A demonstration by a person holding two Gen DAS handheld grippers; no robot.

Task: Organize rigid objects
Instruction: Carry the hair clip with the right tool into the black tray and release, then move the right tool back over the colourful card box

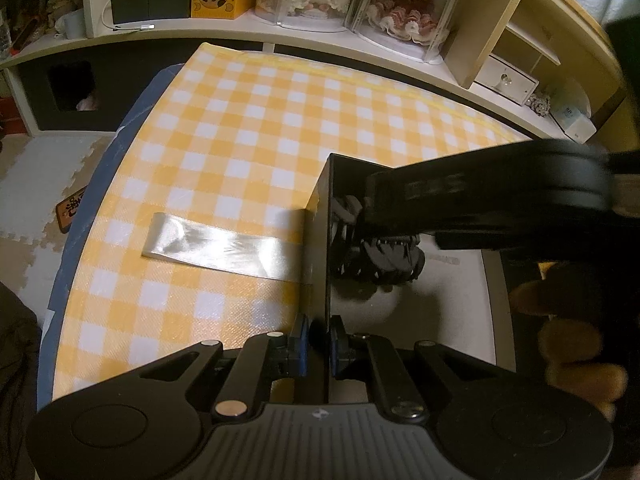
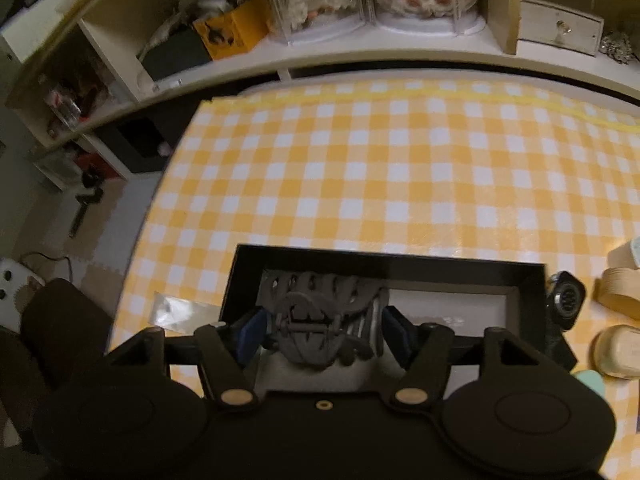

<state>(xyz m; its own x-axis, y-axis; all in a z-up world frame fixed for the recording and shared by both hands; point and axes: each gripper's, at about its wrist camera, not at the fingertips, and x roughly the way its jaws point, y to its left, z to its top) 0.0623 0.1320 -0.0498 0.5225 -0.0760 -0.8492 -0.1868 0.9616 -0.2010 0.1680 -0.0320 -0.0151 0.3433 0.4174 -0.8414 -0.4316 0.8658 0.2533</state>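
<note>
A black open box (image 1: 326,216) with a pale floor sits on the yellow checked tablecloth (image 1: 280,128). My left gripper (image 1: 319,346) is shut on the box's left wall. My right gripper (image 2: 324,334) holds a dark grey hair claw clip (image 2: 320,320) over the inside of the box (image 2: 400,264); its pads sit at the clip's two sides. In the left wrist view the right gripper (image 1: 380,240) reaches in from the right with the clip (image 1: 380,256) just above the box floor.
A shiny clear strip (image 1: 224,246) lies on the cloth left of the box. A watch (image 2: 564,300), round wooden containers (image 2: 620,292) and a small jar (image 2: 620,352) sit right of the box. Shelves with doll cases (image 1: 404,4) stand behind the table.
</note>
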